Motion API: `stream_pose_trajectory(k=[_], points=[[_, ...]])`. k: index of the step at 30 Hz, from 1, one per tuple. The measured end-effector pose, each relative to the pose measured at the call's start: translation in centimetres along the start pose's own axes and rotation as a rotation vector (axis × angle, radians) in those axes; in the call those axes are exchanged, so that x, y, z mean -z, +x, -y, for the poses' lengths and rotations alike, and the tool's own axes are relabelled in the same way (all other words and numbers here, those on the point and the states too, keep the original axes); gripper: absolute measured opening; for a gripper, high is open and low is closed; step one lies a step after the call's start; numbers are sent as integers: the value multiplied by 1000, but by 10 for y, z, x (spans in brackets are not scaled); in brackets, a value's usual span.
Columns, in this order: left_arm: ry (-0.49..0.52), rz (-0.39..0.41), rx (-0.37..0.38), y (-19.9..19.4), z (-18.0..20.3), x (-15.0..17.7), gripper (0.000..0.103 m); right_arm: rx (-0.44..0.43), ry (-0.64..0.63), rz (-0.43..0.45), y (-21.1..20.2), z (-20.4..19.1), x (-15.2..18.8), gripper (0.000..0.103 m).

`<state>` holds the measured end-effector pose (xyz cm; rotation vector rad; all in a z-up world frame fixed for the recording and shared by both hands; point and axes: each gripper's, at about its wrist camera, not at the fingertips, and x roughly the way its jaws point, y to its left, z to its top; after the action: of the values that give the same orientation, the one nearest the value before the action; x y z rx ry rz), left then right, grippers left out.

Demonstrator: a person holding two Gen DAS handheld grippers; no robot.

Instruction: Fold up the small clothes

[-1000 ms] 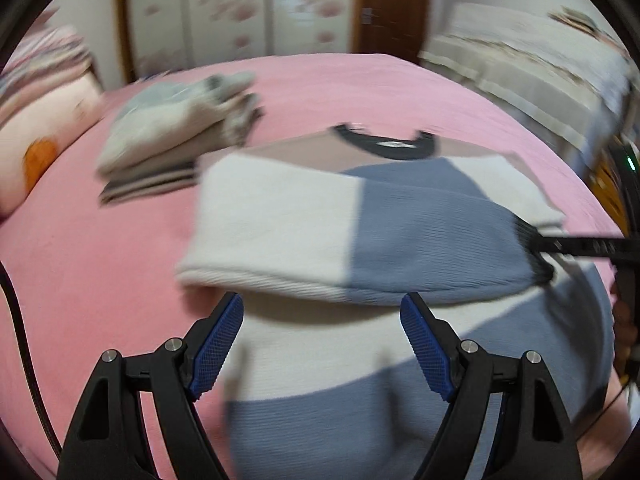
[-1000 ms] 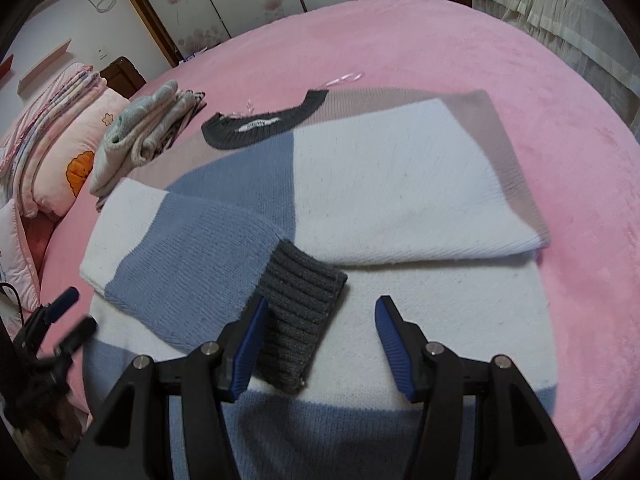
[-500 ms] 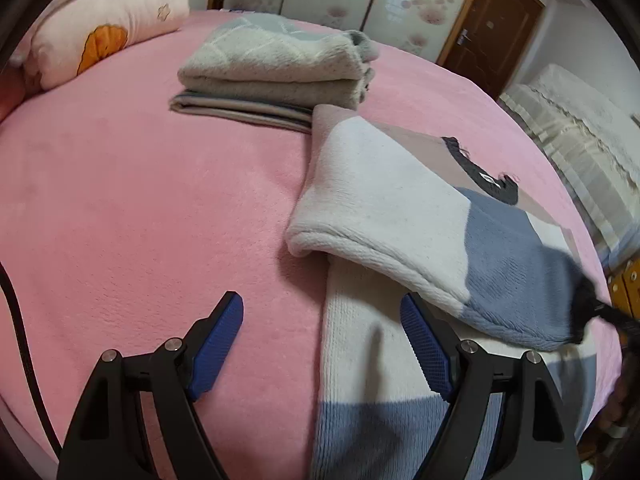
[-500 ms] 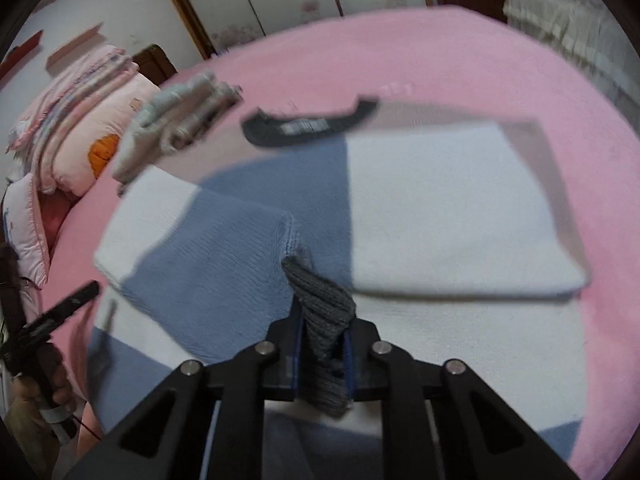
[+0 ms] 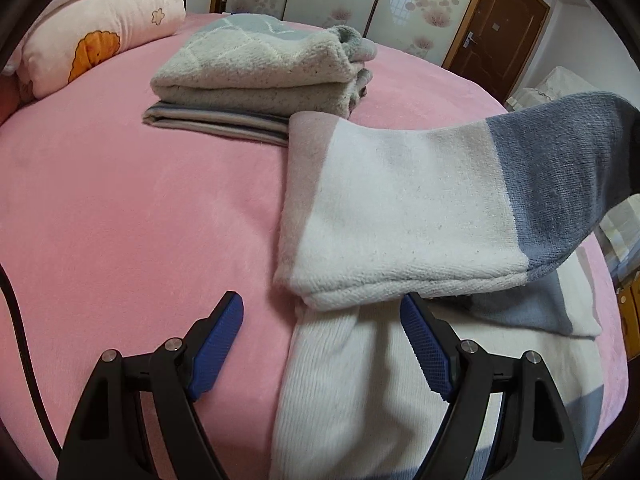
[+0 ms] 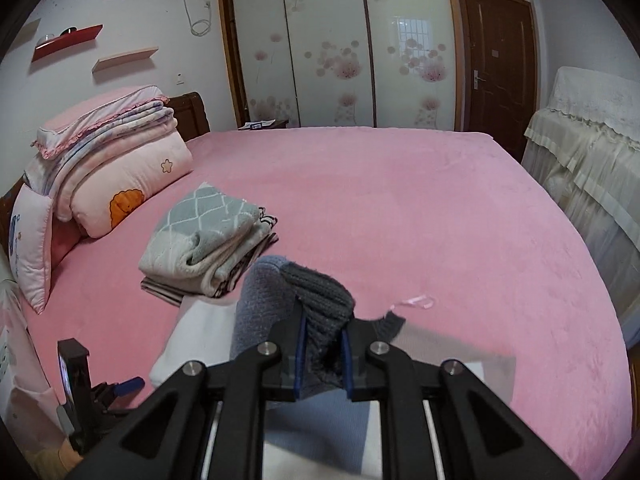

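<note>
Left gripper [image 5: 322, 334]: jaws stand wide apart, nothing between the pads. It hangs over the near left edge of the sweater [image 5: 360, 380]; the left pad is above bare pink bedcover [image 5: 140, 220], the right pad above the white knit.

Right gripper [image 6: 323, 354]: jaws nearly together, clamped on the dark grey ribbed cuff [image 6: 324, 300]. The jaws have just been closing, with the cuff between them. The cuff bunches above and between the blue pads.

Sweater: lies flat on the bedcover, in white, blue and pale pink-beige blocks. Its sleeve [image 5: 420, 208] rises off the body; the white part still rests folded over the body near the shoulder, and the blue end slopes up toward the right edge of the left view, clear of the bed. In the right view the blue sleeve end hangs just left of the clamped cuff.

Beyond the sweater: a stack of folded clothes [image 5: 256, 76], grey-and-cream knit on top, striped piece beneath, just beside the sweater's far corner.

Farther left: folded quilts [image 6: 112, 168] at the head of the bed.

Far wall: wardrobe [image 6: 332, 48] with flowered sliding doors, brown door [image 6: 496, 60] to its right.
</note>
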<state>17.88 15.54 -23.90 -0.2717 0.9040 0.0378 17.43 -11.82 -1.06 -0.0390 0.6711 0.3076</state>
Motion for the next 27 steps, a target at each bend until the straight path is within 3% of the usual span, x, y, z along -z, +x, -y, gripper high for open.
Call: stream_pose_trajectory(k=[5, 11, 16, 20, 22, 27], points=[[-43, 16, -28, 4, -3, -8, 77, 10, 23, -15, 16, 7, -8, 13], [5, 4, 44, -4, 4, -1, 76, -39, 57, 12, 4, 8, -20, 13], [78, -14, -8, -1, 15, 8, 76, -53, 32, 45, -8, -3, -33, 13], [7, -15, -51, 8, 3, 0, 75, -30, 30, 36, -6, -2, -32, 13], [-58, -10, -61, 10, -6, -8, 58, -10, 40, 11, -2, 3, -26, 13], [-143, -14, -34, 9, -17, -12, 35, 47, 94, -70, 15, 30, 1, 13]])
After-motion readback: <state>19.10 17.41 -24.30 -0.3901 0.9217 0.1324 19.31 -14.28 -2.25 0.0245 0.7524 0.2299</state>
